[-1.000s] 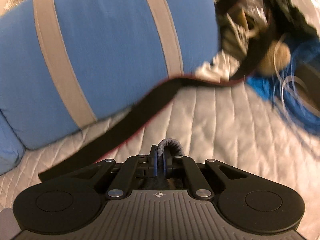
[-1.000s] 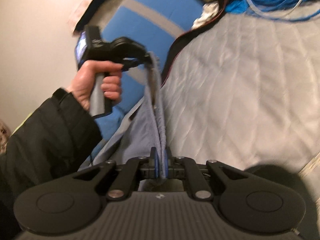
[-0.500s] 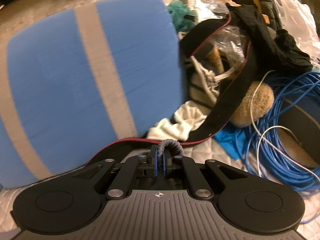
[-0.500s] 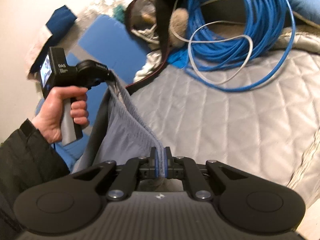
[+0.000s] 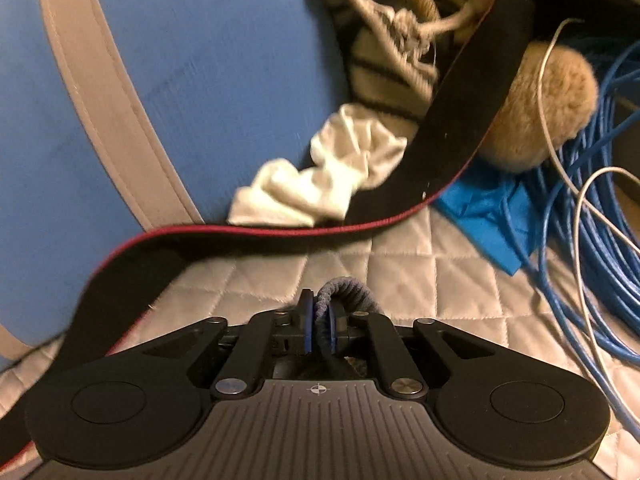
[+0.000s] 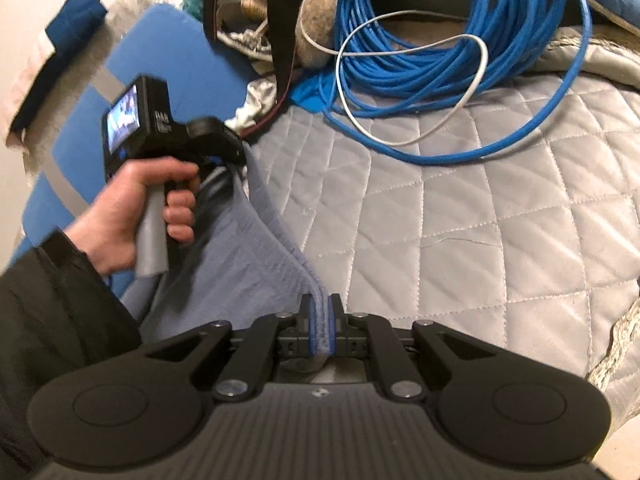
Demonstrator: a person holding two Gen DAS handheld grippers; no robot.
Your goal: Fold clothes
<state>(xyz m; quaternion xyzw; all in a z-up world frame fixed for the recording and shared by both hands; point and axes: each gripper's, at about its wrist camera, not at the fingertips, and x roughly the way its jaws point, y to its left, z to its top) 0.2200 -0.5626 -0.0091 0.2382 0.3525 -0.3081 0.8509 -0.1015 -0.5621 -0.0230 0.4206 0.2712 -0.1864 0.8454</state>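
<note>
A grey-blue garment hangs stretched between my two grippers above the grey quilted bed cover. My right gripper holds one corner of its ribbed hem; its jaws are opening slightly, with the cloth still pressed between the pads. In the right wrist view a hand holds my left gripper, which grips the other corner. In the left wrist view a rolled bit of the garment loops out of the left gripper; those jaws are easing open, pads still on the cloth.
A coil of blue cable with a white cable lies at the far side of the quilt. A blue cushion with grey stripes, a black strap with a red edge, a white cloth and a tan fuzzy ball crowd the left gripper's front.
The left gripper has sunk and moved along the cushion towards the strap and the clutter. The right view has swung from the cushion to the cable coil. The garment hangs lower and slacker.
</note>
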